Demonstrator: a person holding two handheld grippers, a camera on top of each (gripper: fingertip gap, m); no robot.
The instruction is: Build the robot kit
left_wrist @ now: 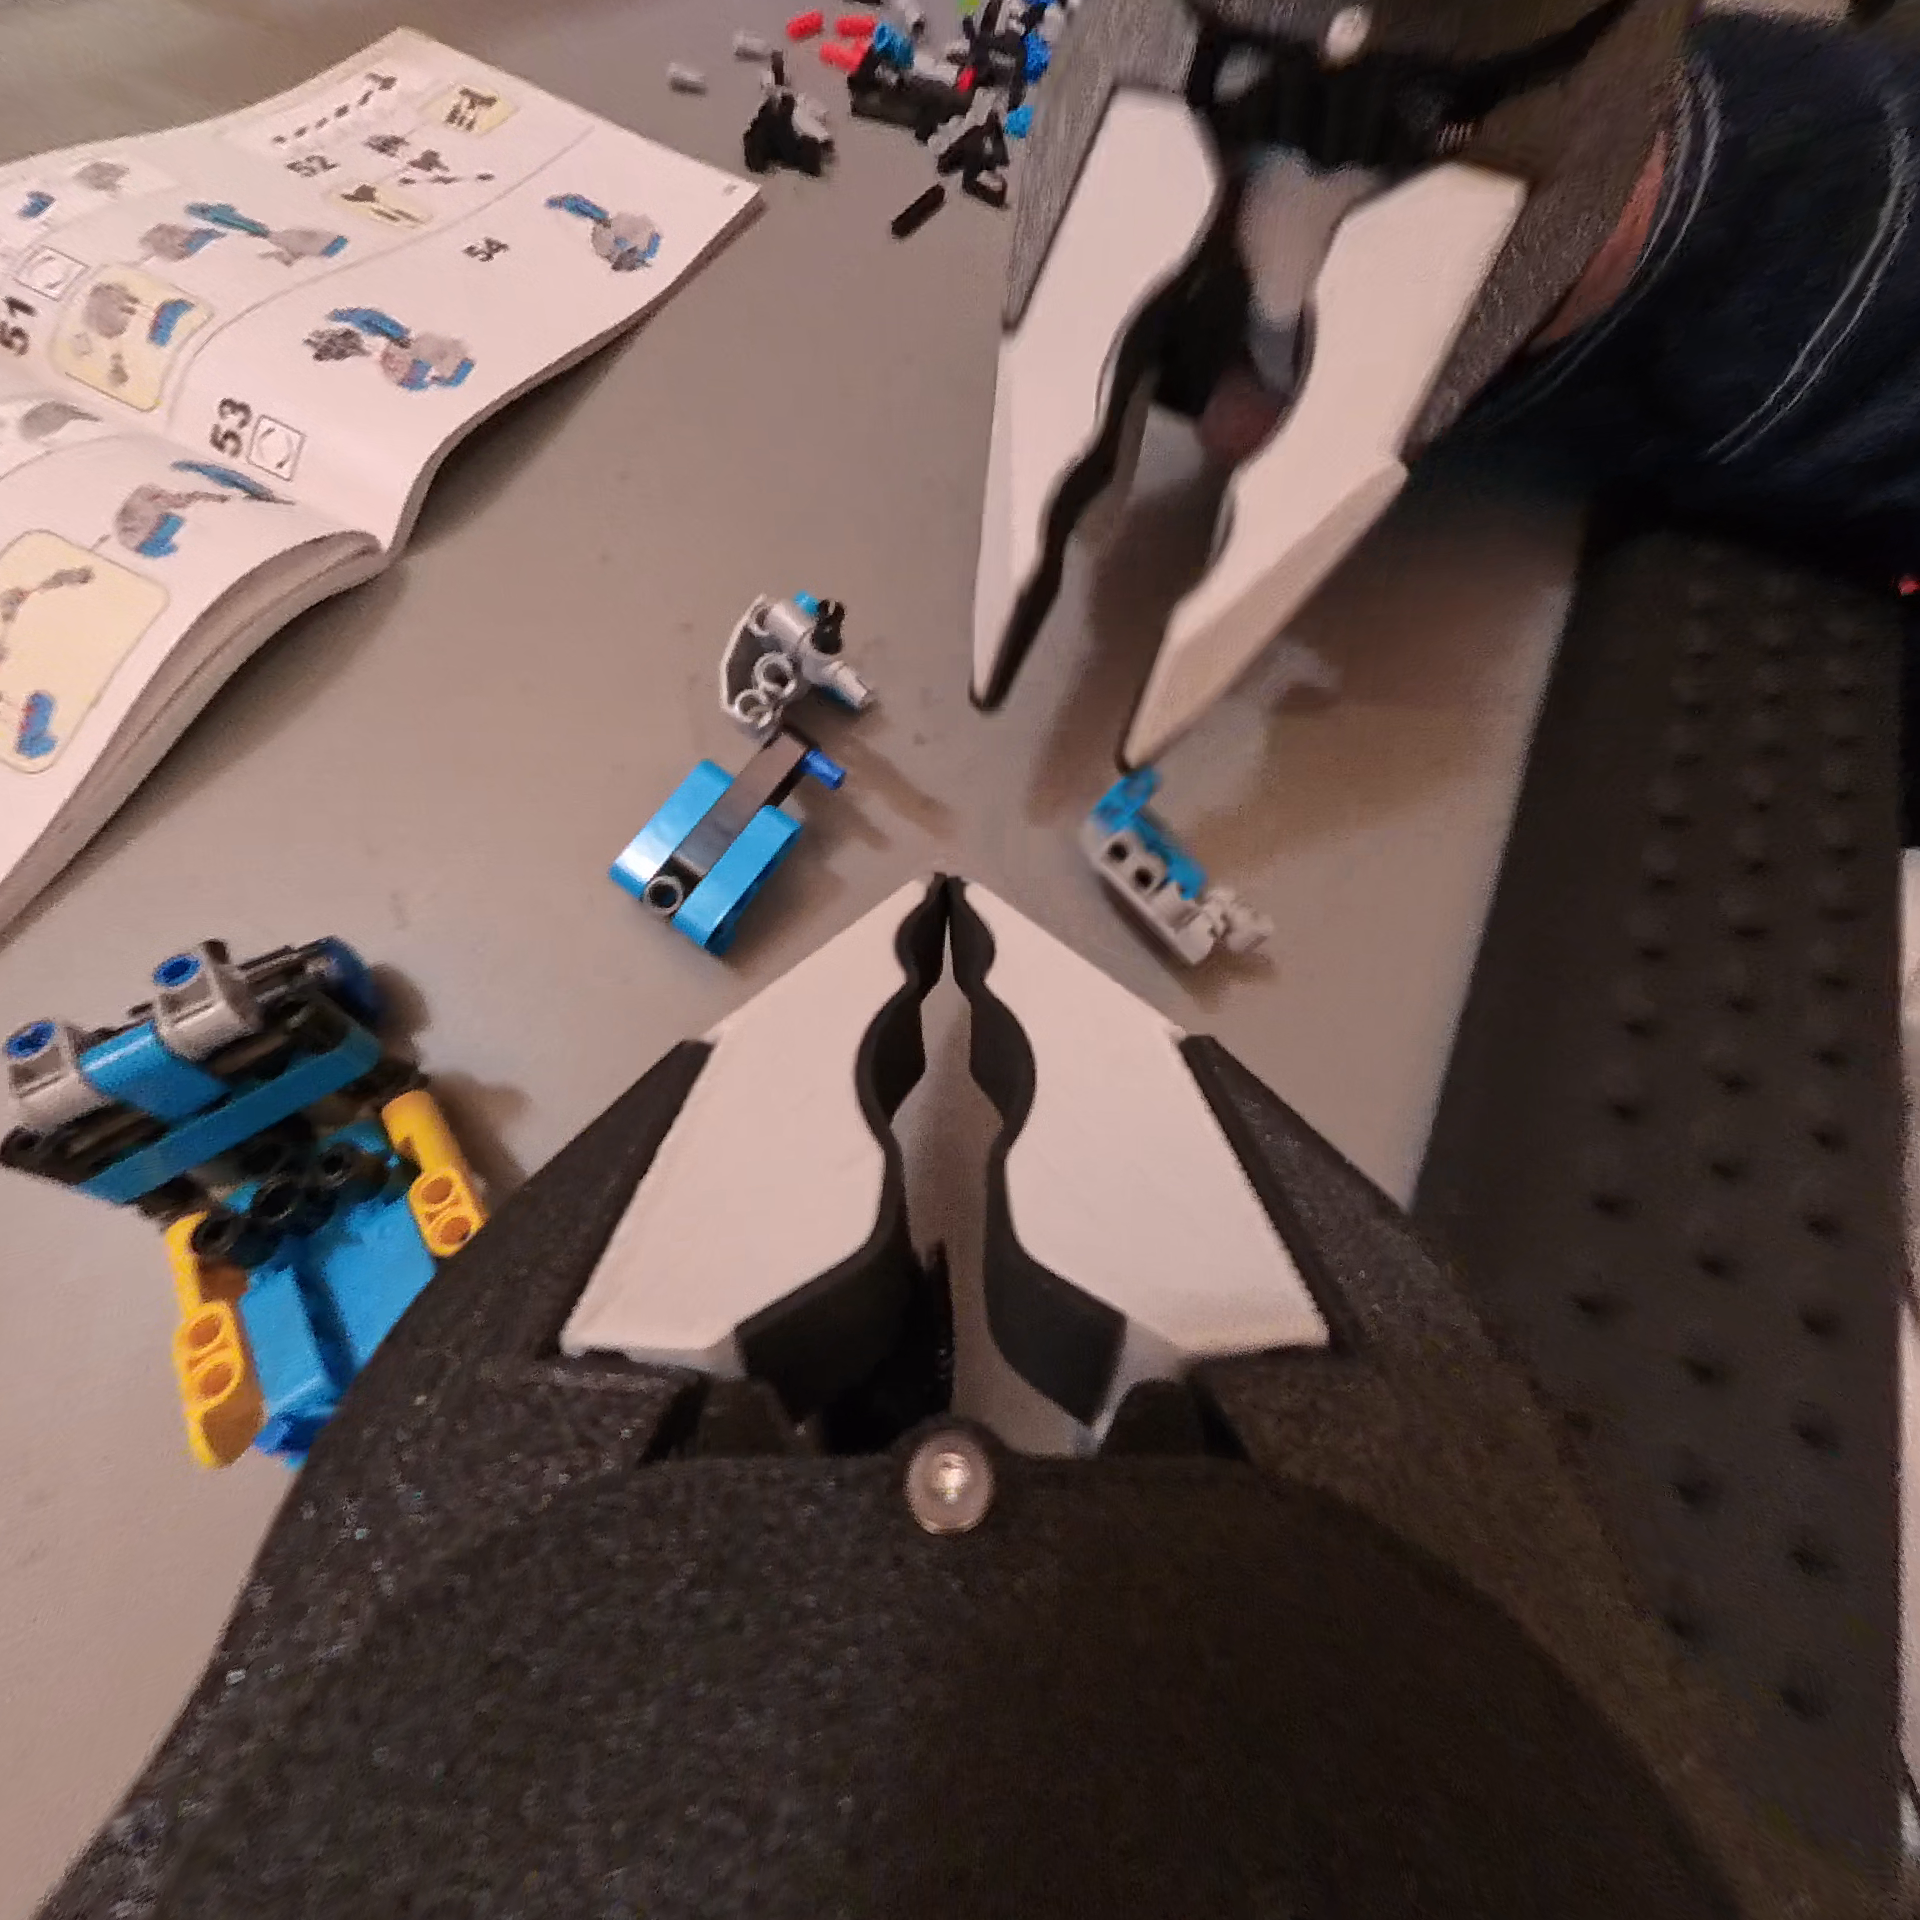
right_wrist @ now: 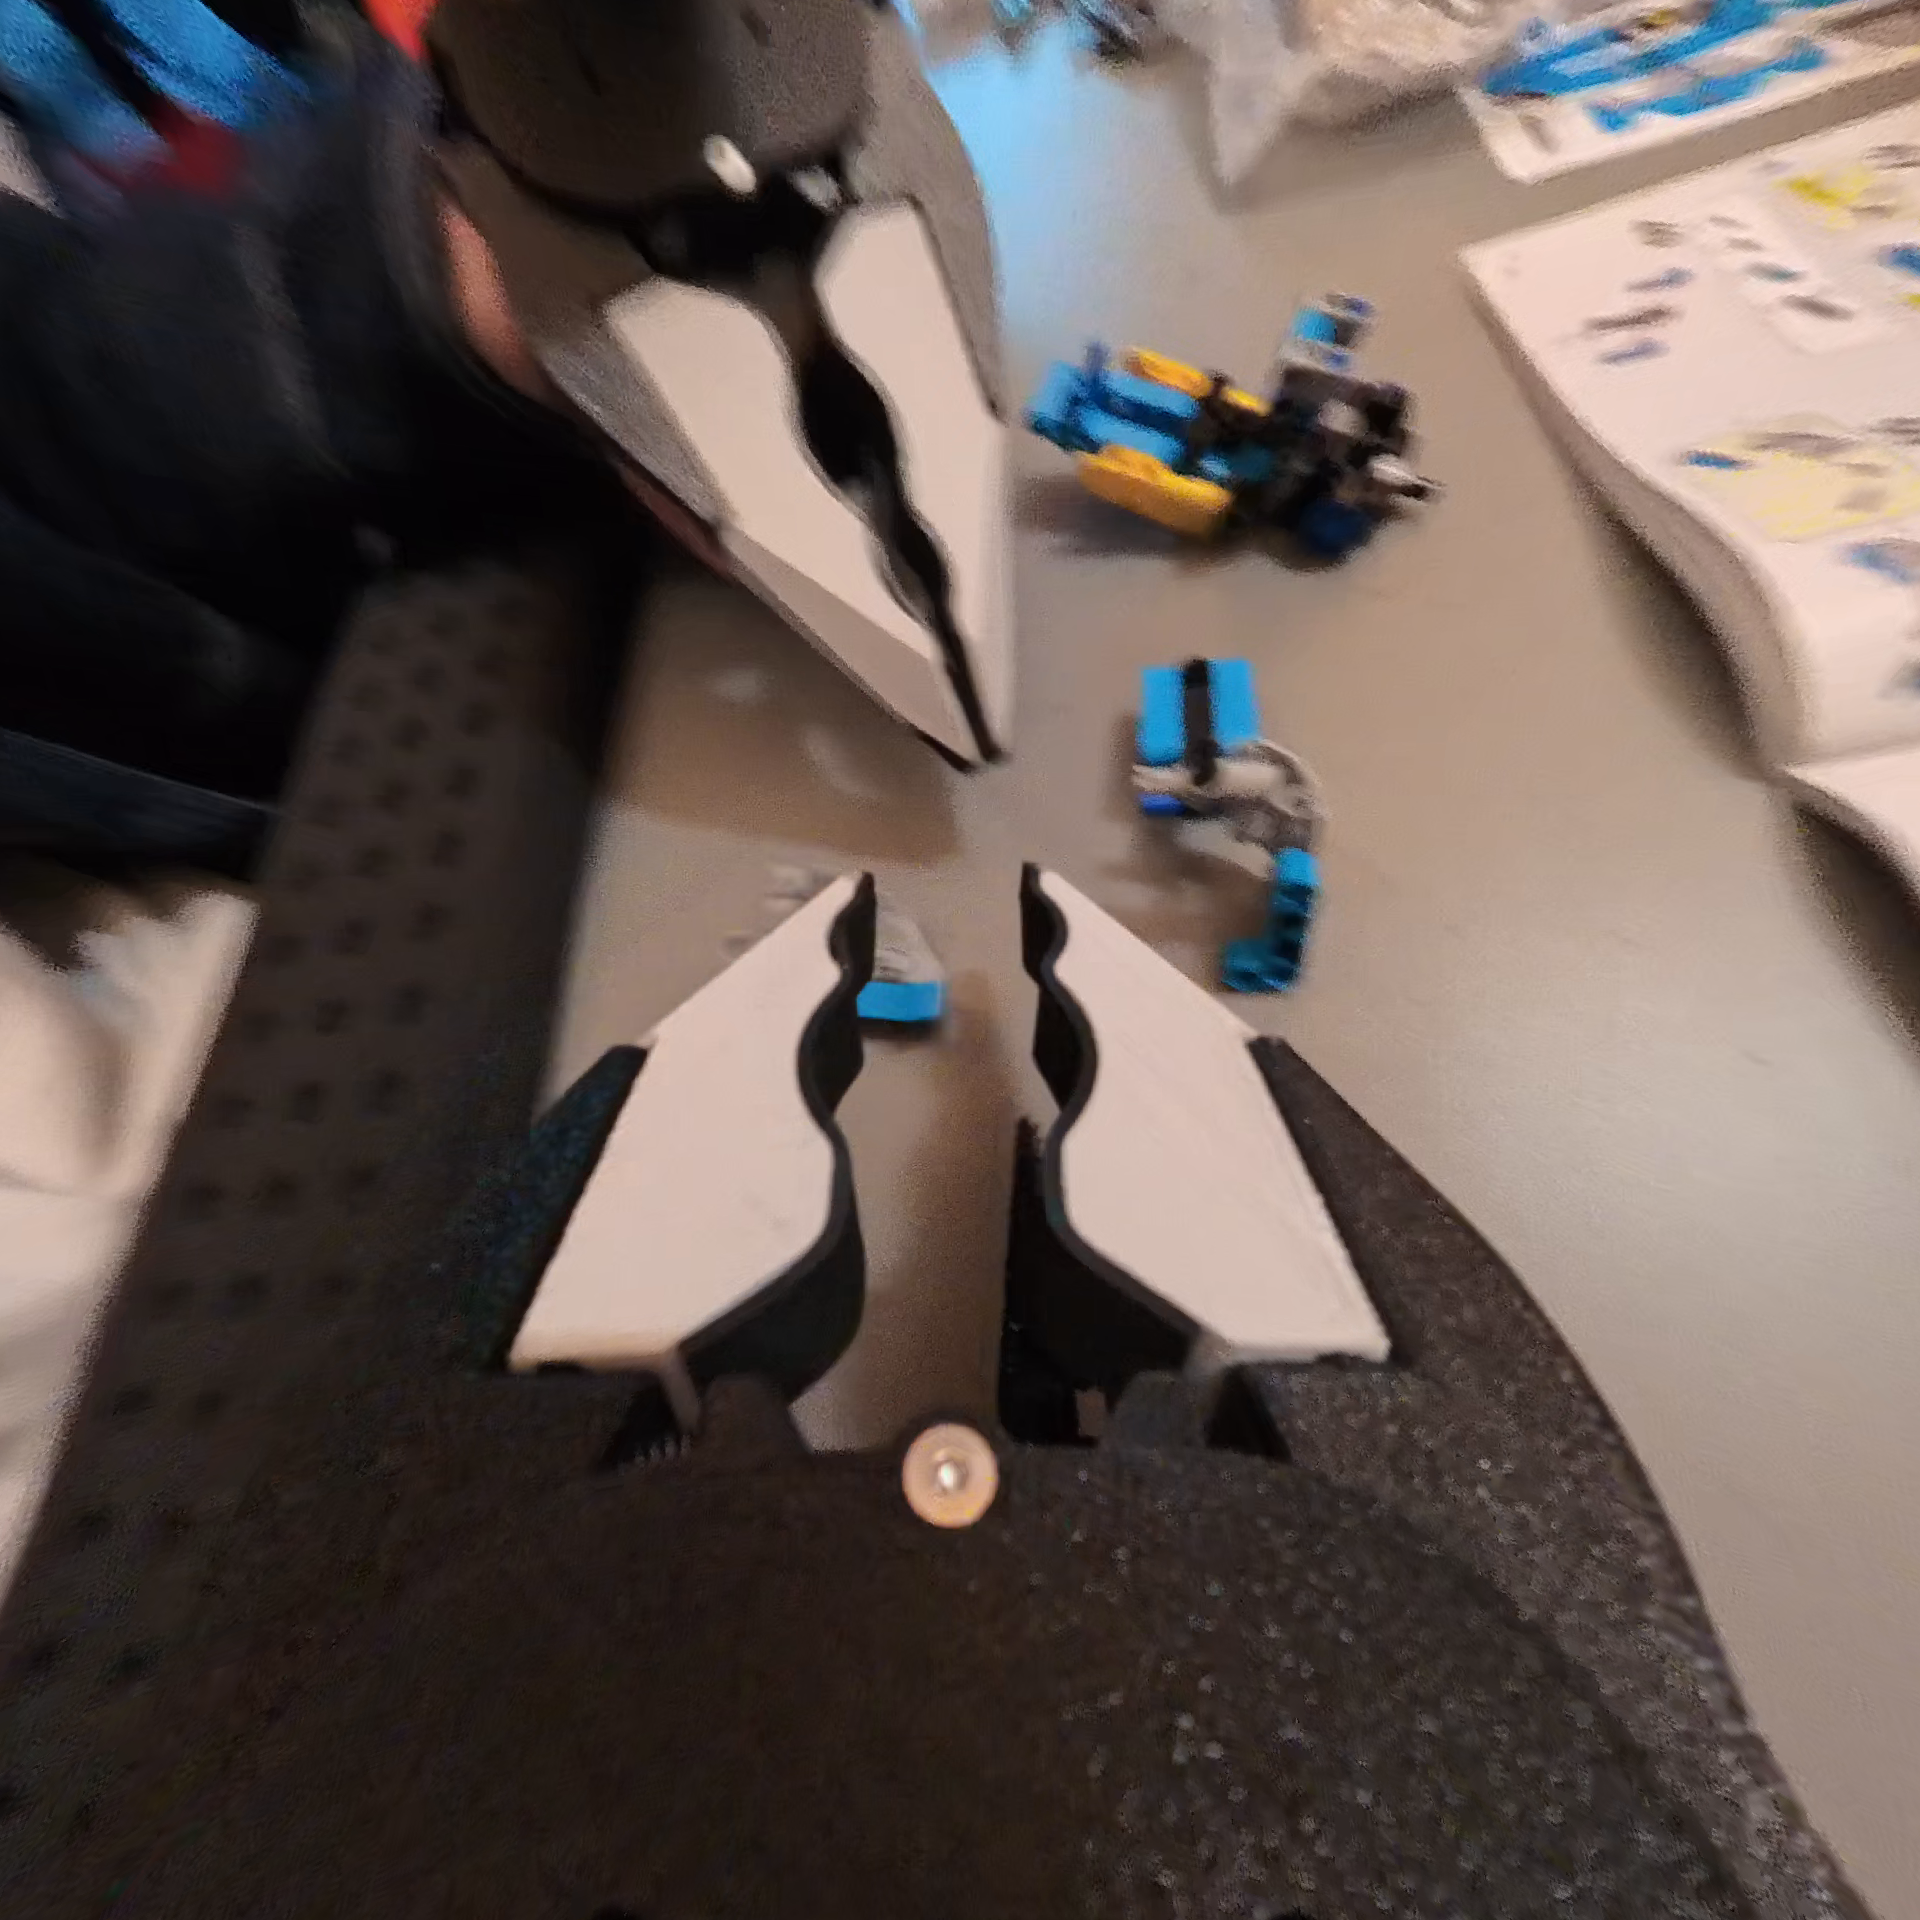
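My left gripper [left_wrist: 945,885] is shut with nothing between its pads and hovers over the grey table [left_wrist: 582,665]. It also shows in the right wrist view [right_wrist: 977,750], shut. My right gripper [right_wrist: 945,881] is open. A small blue and grey brick piece [right_wrist: 900,985] lies on the table against the inner side of its left finger; the other pad stands clear of it. In the left wrist view the right gripper [left_wrist: 1060,727] stands open over that piece [left_wrist: 1164,878], one fingertip at its blue end. A blue and black brick assembly [left_wrist: 717,842] with a grey part lies just left of both grippers.
A blue, yellow and black brick model [left_wrist: 229,1174] lies at the left. An open instruction booklet [left_wrist: 260,364] lies behind it. Several loose bricks [left_wrist: 914,83] lie at the far edge. A black perforated mat [left_wrist: 1714,1039] borders the table on the right. A sleeve [left_wrist: 1787,260] is behind the right gripper. My left and right fingertips are right by each other.
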